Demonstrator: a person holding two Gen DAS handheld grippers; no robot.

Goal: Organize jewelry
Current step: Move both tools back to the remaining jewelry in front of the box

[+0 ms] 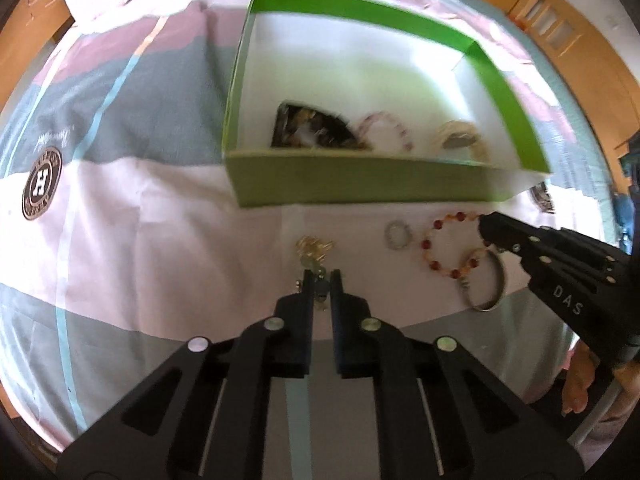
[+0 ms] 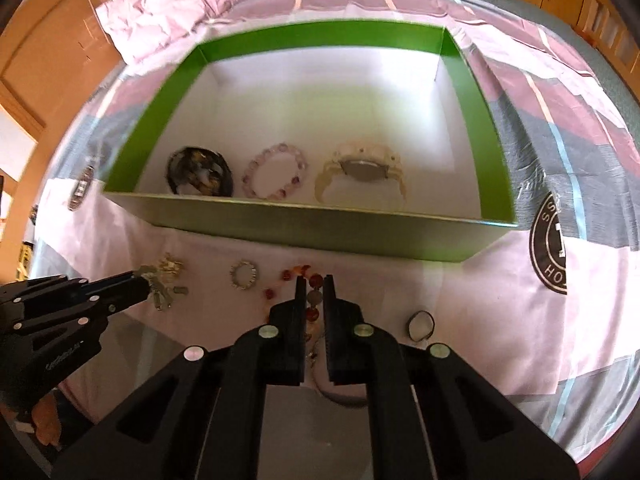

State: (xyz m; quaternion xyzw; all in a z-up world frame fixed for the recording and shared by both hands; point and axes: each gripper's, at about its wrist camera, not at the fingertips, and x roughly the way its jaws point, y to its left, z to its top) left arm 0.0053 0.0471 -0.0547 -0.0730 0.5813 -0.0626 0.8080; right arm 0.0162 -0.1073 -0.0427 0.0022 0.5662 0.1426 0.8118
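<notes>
A green box (image 1: 360, 184) (image 2: 312, 232) with a white inside holds a dark bangle (image 2: 200, 171), a pink bead bracelet (image 2: 275, 171) and a cream watch (image 2: 362, 172). In front of it on the bedsheet lie a gold chain piece (image 1: 314, 249) (image 2: 166, 280), a small silver ring (image 1: 398, 235) (image 2: 244, 275), an orange bead bracelet (image 1: 452, 248) (image 2: 312, 292) and a metal bangle (image 1: 490, 280). My left gripper (image 1: 322, 278) is shut on the gold chain piece. My right gripper (image 2: 312, 282) (image 1: 486, 222) is shut on the orange bead bracelet.
A small dark ring (image 2: 420, 325) lies right of the right gripper. The patchwork bedsheet carries round logo patches (image 1: 40, 184) (image 2: 550, 248). A crumpled pink cloth (image 2: 192, 4) lies behind the box. Wooden furniture (image 1: 580, 28) borders the bed.
</notes>
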